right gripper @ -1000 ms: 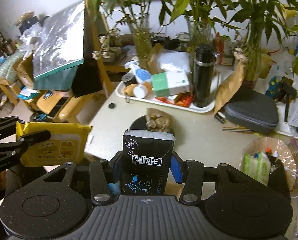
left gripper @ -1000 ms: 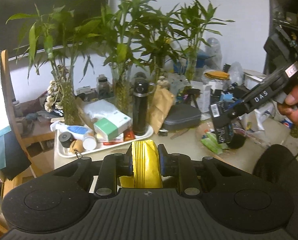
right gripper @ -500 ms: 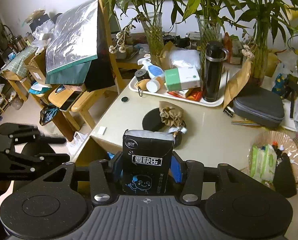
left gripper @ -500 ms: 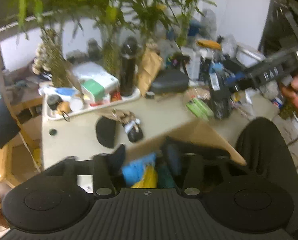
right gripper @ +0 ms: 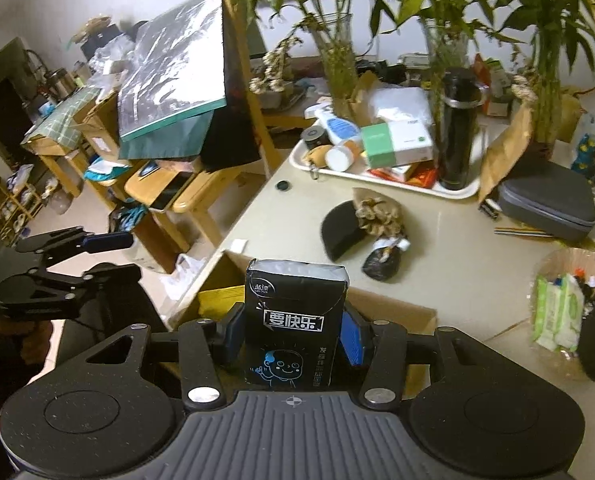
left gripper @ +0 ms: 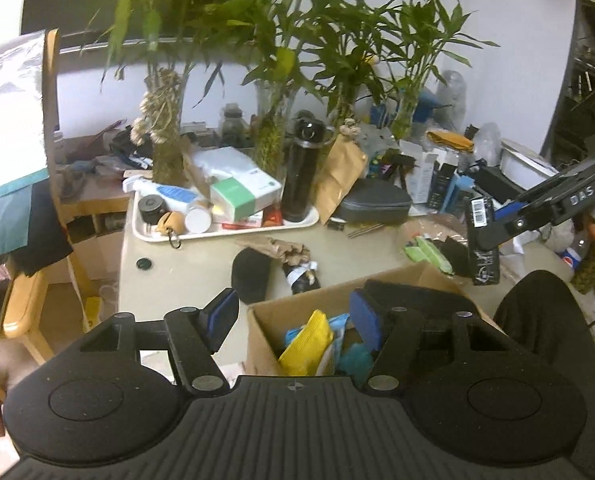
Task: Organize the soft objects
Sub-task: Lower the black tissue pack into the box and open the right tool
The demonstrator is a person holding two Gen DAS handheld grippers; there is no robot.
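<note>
Your left hand-held gripper (left gripper: pixel 293 320) has just been opening, jaws spread w/ nothing pinched; yellow pack (left gripper: pixel 306 343) sits below it in the cardboard box (left gripper: pixel 271 322). Right hand-held gripper (right gripper: pixel 293 332) pinches the black tissue pack (right gripper: pixel 295 320) above that box.

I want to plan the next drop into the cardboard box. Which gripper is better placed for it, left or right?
Right, probably. The right gripper holds the black tissue pack just above the cardboard box. The left gripper is open and empty; the yellow wipes pack lies inside.

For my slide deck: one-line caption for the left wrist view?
Left gripper, jaws open, above cardboard box holding the yellow wipes pack.
</note>
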